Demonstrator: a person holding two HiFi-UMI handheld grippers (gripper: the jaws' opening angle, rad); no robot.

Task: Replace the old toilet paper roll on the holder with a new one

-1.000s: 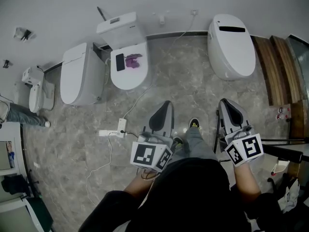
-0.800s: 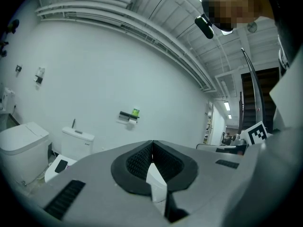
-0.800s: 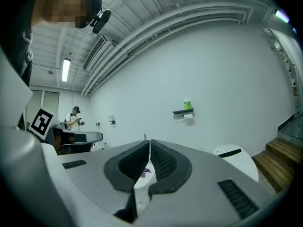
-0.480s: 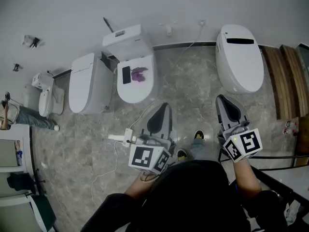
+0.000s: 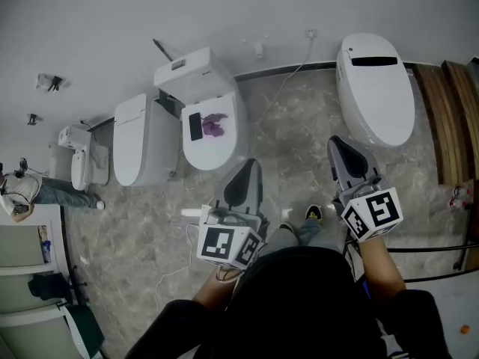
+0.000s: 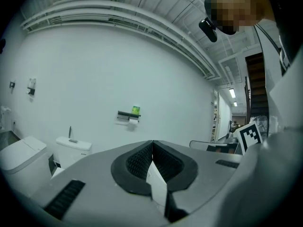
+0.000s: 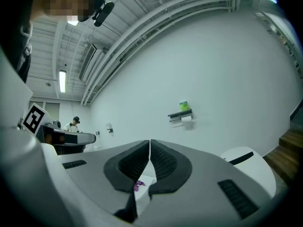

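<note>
The toilet paper holder (image 6: 128,116) is a dark shelf fixed on the white wall, far ahead of both grippers. A white roll (image 6: 133,121) hangs under it and a green pack (image 6: 136,110) stands on top. The right gripper view shows the same holder (image 7: 180,115), roll (image 7: 187,119) and green pack (image 7: 183,106). My left gripper (image 5: 251,163) (image 6: 152,143) is held out level, its jaws shut with nothing between them. My right gripper (image 5: 334,140) (image 7: 150,142) is also level, shut and empty.
Below me are a white toilet (image 5: 207,126) with a phone and a purple thing on its lid, another toilet (image 5: 141,140), a small one (image 5: 78,163) and a rounded one (image 5: 376,81). A power strip (image 5: 193,212) and cables lie on the floor. Wooden steps (image 5: 456,118) rise at right. A person (image 5: 22,189) stands at left.
The toilets have slid down the head view as I walked toward the wall. Both grippers went forward with me and stayed shut.
</note>
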